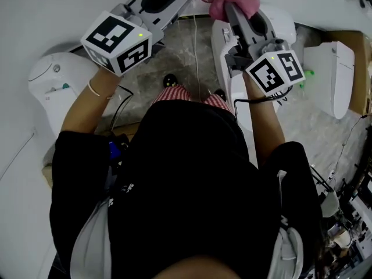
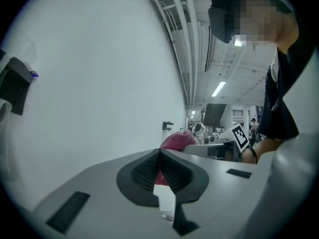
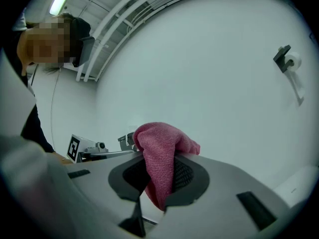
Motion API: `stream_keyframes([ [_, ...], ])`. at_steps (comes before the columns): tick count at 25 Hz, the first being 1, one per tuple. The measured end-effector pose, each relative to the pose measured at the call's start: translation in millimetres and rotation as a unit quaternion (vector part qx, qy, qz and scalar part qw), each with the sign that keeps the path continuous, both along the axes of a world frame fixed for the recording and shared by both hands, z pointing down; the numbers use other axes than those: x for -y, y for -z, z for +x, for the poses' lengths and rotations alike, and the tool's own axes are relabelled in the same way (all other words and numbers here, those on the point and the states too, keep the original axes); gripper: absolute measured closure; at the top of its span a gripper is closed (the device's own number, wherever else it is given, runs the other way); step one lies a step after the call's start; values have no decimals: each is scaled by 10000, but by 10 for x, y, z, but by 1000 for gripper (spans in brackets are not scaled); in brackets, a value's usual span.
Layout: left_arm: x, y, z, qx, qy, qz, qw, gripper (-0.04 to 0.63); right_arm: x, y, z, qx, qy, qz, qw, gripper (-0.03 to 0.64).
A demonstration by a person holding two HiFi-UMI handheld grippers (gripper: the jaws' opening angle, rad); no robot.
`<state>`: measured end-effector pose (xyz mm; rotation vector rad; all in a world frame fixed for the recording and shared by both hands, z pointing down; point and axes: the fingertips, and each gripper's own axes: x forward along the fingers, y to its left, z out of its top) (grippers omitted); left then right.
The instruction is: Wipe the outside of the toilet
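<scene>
Right gripper [image 3: 160, 159]: jaws clamped on the pink cloth [image 3: 154, 136], with a wad bulging above the tips and a tail hanging below. Left gripper [image 2: 160, 152]: jaws closed tip to tip, nothing held. Both point at the white wall [image 3: 224, 59], and the cloth touches no surface. The toilet [image 1: 278, 23] lies beneath my right gripper. It appears to be the one meant, though a left-hand toilet [image 1: 51, 83] stands well apart.

Recommendation:
- Tip the right gripper down and press the wad flat on the outer shell.
- Wipe in overlapping strokes.
- Keep the jaw tips off the porcelain and the left gripper clear
</scene>
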<state>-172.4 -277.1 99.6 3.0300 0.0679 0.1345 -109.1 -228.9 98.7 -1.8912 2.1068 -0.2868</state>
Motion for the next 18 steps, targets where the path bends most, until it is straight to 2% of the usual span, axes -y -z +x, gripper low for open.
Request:
stream_keyframes([
  [4, -126, 59, 282, -32, 199, 111, 9997, 585, -231, 36, 278, -75, -61, -13, 10000, 538],
  [15, -673, 215, 882, 13, 94, 230, 9997, 586, -805, 207, 868, -80, -366, 172, 9991, 538],
  [18, -856, 271, 1003, -68, 89, 162, 9998, 586, -999, 267, 967, -161, -443, 243, 9986, 538],
])
